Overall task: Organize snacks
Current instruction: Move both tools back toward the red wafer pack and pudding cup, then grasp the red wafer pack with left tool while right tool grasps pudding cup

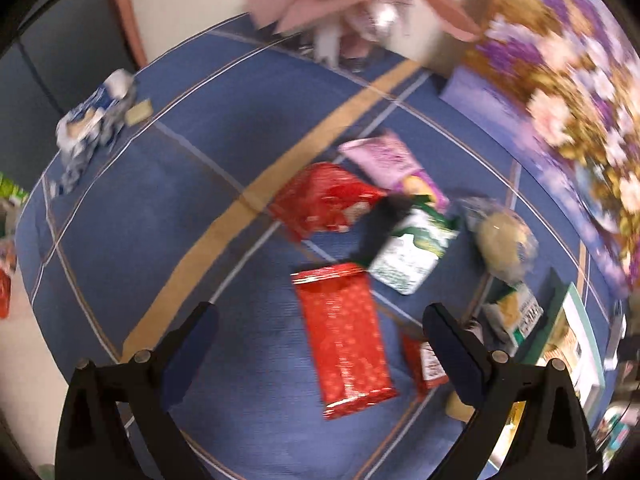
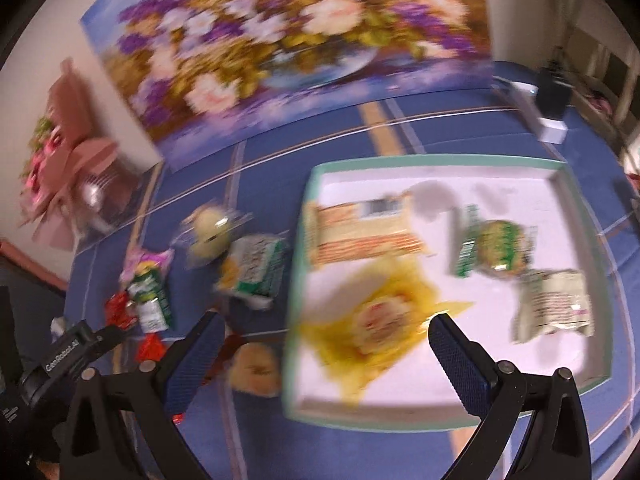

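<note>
My left gripper (image 1: 320, 320) is open and empty above a long red snack packet (image 1: 344, 336) on the blue tablecloth. Near it lie another red packet (image 1: 320, 200), a pink packet (image 1: 396, 164), a green-and-white packet (image 1: 408, 256) and a clear-wrapped bun (image 1: 504, 240). My right gripper (image 2: 324, 332) is open and empty above a yellow snack packet (image 2: 376, 320) lying in the white tray with a teal rim (image 2: 304, 216). The tray also holds an orange-striped packet (image 2: 360, 232), a green packet (image 2: 496, 248) and a pale packet (image 2: 556, 304).
A flower painting (image 2: 304, 40) leans at the back of the table. A pink bouquet (image 2: 68, 160) stands at the left. A blue-and-white packet (image 1: 96, 120) lies near the table's far left edge. A white-and-black device (image 2: 548, 96) stands at back right. My left gripper shows at lower left (image 2: 68, 356).
</note>
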`<state>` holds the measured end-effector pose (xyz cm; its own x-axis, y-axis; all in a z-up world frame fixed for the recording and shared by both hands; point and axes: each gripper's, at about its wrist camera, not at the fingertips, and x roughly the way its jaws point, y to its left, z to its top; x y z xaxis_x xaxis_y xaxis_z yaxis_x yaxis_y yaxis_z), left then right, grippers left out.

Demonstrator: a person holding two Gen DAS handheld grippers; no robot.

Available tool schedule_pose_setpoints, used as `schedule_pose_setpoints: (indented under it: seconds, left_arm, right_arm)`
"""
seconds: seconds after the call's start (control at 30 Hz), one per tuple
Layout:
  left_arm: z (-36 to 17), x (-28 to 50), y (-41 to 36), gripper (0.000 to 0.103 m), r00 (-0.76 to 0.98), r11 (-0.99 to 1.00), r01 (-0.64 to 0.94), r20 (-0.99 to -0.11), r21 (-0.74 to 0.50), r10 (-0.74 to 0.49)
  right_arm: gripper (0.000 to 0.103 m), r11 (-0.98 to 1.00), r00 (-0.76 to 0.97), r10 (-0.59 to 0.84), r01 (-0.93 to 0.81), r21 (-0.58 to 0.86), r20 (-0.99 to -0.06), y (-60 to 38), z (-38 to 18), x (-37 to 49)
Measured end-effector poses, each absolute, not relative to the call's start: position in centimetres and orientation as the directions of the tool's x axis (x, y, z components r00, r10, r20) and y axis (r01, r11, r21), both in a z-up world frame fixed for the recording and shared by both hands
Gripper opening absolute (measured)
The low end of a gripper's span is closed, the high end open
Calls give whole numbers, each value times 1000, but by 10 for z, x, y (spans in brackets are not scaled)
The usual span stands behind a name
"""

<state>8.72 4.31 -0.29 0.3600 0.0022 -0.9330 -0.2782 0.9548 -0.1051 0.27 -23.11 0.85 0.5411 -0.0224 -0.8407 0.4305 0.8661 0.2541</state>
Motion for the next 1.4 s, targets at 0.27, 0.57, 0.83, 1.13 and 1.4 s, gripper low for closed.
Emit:
schedule_pose_setpoints:
  seconds: [0.27,0.57,0.83,1.13,1.4]
  left_arm:
    - [-18,79,79,102,322,921,-357,-946,-153,-32]
    - [-50,92,71,102,243,923,-348,-966,-165,-81]
    - [-71,106,52,101,208,936,-299,-970,-185,-125]
    - [-86,119,21,101,186,972,-212,-981,-102,-63]
    - [-87,119,12,93,189,980,-192,-982,-45,-8]
  right_arm:
    - [101,909,530,35,336,247,-847,-180,-3,20]
    - [78,940,472,41,280,193,-881,-163,-27,30]
    - [60,954,407,35,258,152,-913,-157,-45,33]
    - [57,978,370,-3,194,74,-929,-140,-56,31]
    - [57,984,368,-25,175,43,-929,-134,-61,29]
